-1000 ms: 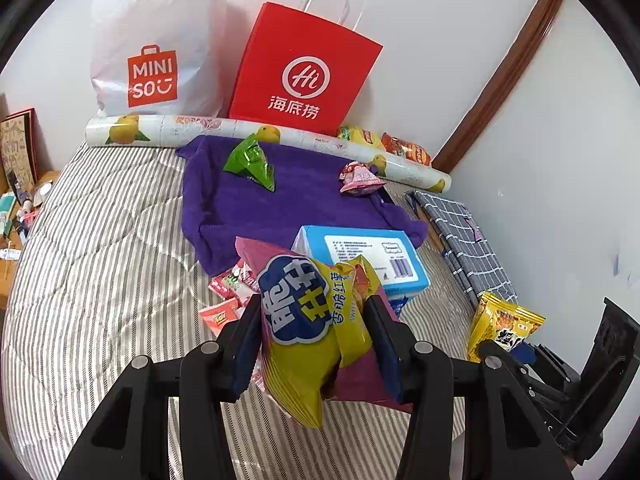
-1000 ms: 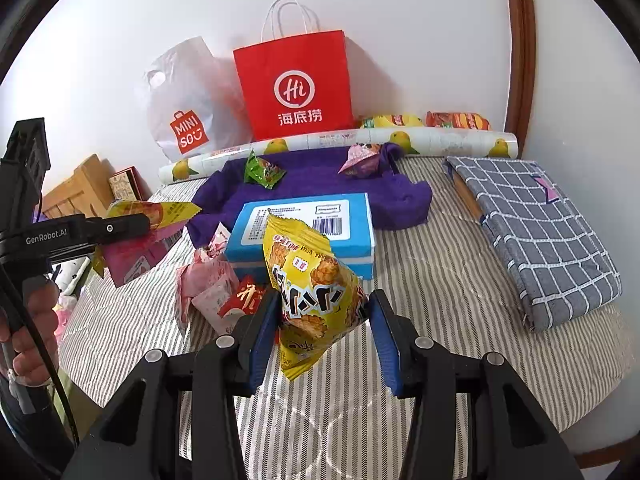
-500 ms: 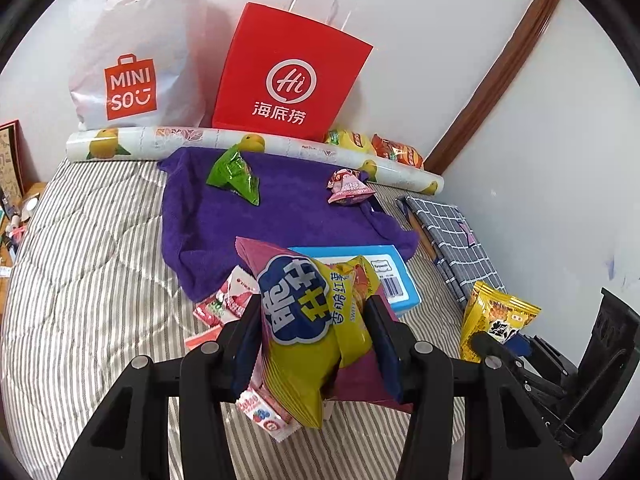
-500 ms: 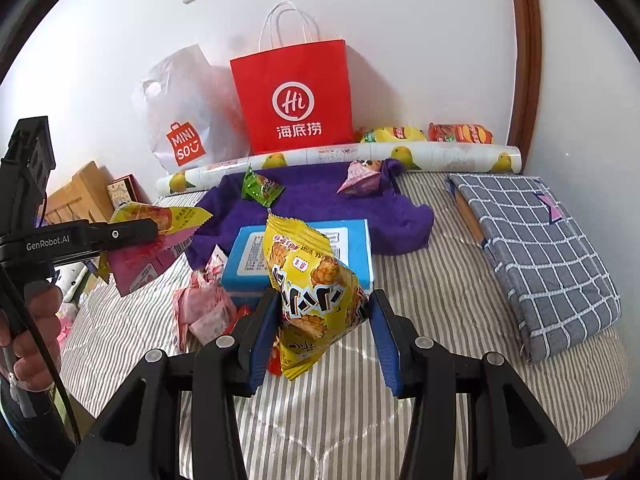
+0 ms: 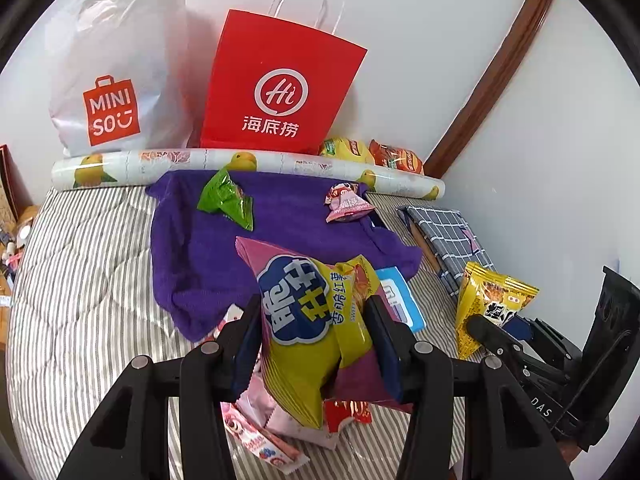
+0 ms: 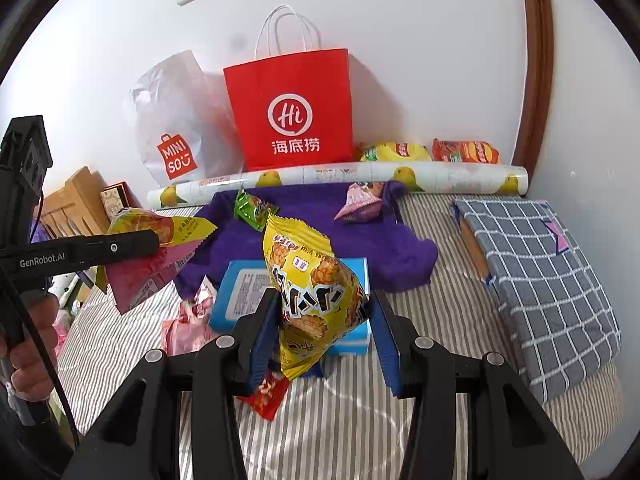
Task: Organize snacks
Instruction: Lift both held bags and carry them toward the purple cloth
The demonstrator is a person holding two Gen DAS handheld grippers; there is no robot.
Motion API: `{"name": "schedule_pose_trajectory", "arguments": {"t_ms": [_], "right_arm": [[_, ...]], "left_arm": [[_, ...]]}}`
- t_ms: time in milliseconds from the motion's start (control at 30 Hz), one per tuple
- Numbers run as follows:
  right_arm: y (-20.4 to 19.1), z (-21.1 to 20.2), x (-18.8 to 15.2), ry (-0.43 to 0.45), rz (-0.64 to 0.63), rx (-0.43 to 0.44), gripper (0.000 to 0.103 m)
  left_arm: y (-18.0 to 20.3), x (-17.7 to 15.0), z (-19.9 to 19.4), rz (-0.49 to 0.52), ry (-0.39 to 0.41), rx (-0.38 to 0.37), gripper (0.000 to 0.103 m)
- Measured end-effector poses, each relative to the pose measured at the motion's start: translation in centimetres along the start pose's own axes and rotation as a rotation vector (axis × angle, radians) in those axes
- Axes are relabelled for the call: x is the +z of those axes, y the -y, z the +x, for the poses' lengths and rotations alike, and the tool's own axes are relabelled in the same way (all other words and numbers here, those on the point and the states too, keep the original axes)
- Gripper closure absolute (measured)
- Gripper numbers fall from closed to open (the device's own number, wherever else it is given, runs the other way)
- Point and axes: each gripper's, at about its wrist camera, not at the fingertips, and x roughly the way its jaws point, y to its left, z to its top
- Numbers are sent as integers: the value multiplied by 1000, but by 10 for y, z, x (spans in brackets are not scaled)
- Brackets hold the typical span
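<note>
Claws: left claw (image 5: 314, 334) gripping purple-and-yellow snack bag (image 5: 308, 320), right claw (image 6: 324, 328) gripping yellow snack bag (image 6: 316, 284) | both bags upright, above bed (image 6: 360, 420) near edge | purple towel (image 5: 280, 224) lies ahead toward the wall edge, left nearer.

Your left gripper (image 5: 314, 344) points down at a slant, its pads clamped on a snack bag (image 5: 308, 320). Your right gripper (image 6: 322, 334) slants down likewise, pads pinching a yellow bag (image 6: 316, 288). Your left hand (image 6: 30, 356) wraps the left gripper's handle.
</note>
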Motion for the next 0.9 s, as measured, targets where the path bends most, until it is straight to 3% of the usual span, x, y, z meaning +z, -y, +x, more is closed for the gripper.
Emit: {"name": "schedule_pose_trajectory", "arguments": {"t_ms": [467,900], "right_arm": [[-11,36,41,20,-49,13,58],[-11,76,65,-18,-53,37,58]], "left_arm": [[-14,26,18,-8,4,28,55],[-44,43,32,-47,7,67,55]]}}
